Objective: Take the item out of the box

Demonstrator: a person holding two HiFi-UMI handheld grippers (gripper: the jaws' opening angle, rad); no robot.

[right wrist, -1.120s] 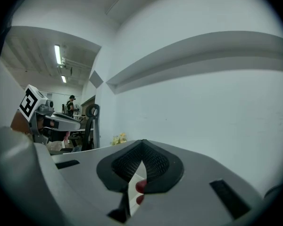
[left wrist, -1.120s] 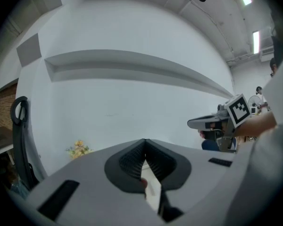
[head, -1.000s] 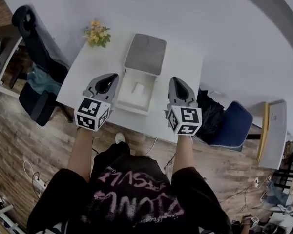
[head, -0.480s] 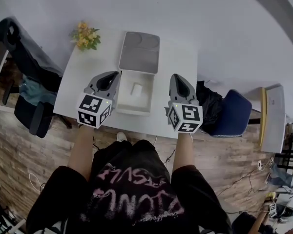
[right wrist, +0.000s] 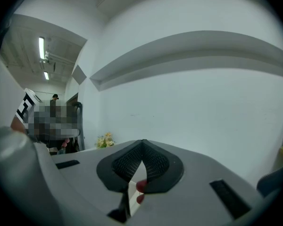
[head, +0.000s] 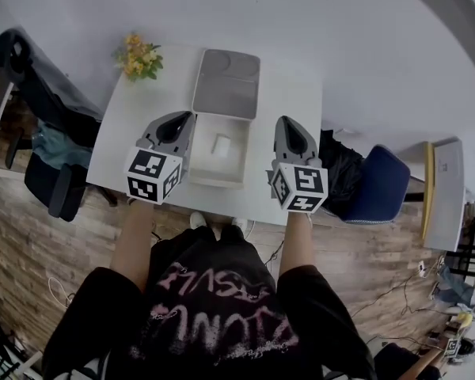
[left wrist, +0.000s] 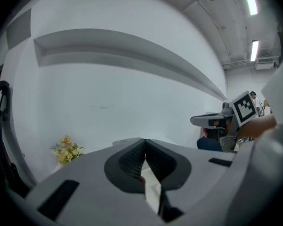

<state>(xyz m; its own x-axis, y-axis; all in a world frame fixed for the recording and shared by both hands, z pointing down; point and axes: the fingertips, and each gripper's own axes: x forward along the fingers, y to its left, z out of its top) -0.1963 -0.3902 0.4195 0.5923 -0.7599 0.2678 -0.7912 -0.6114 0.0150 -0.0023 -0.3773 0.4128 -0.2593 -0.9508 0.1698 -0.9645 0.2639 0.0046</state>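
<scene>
A white open box [head: 215, 180] stands on the white table [head: 138, 113], its grey lid [head: 227, 84] folded back toward the wall. Inside lies a small white item [head: 221, 145]. My left gripper [head: 179, 119] hovers at the box's left side, and my right gripper [head: 290, 123] at its right side, both above the table. In the left gripper view the left gripper [left wrist: 145, 141] has its jaws together with nothing between them. In the right gripper view the right gripper [right wrist: 142, 142] is likewise shut and empty. Both gripper views look at the white wall, so the box is hidden in them.
A pot of yellow flowers [head: 138, 57] stands at the table's far left corner. A black chair [head: 33, 93] is left of the table. To its right are a blue chair [head: 374, 196] and a black bag [head: 338, 172]. A white wall lies beyond the table.
The head view has shifted, so the table now sits a little further left and up. Both grippers keep their places on either side of the box and stay shut.
</scene>
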